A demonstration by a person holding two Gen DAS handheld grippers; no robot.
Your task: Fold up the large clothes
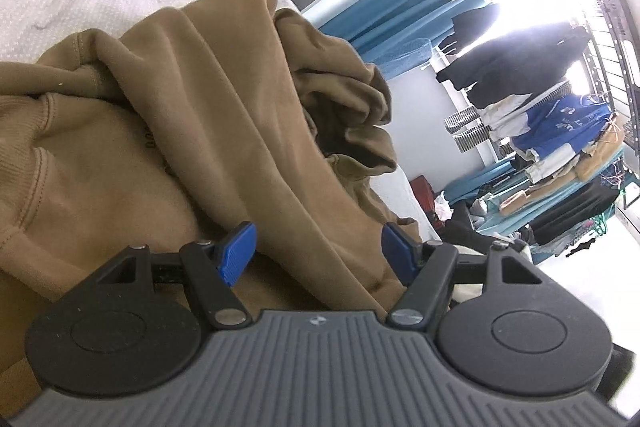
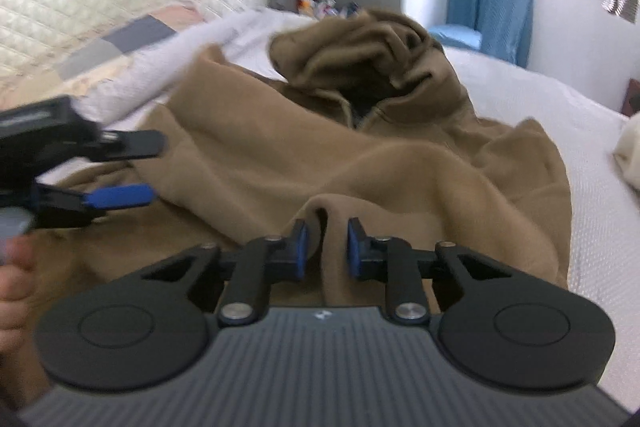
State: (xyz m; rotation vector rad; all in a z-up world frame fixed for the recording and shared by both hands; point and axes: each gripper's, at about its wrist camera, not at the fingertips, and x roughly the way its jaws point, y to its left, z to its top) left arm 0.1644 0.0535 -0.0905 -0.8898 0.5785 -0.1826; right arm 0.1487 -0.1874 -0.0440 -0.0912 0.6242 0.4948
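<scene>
Brown hoodie [image 2: 400,163] lies rumpled mid-frame on the white bed [image 2: 560,107]. My right gripper [image 2: 327,243] has its jaws pinching a raised fold, likely to lift it flat. Left gripper [image 1: 316,251], jaws spread, hovers empty above the cloth, ready to grab

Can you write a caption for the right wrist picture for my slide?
Right tool pinching a fold of the brown hoodie on the white bed.

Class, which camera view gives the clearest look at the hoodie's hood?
The right wrist view: the hood sits central, its opening facing the camera, though slightly blurred. The left wrist view shows the hood sideways and bunched behind a fold of the hoodie.
</scene>
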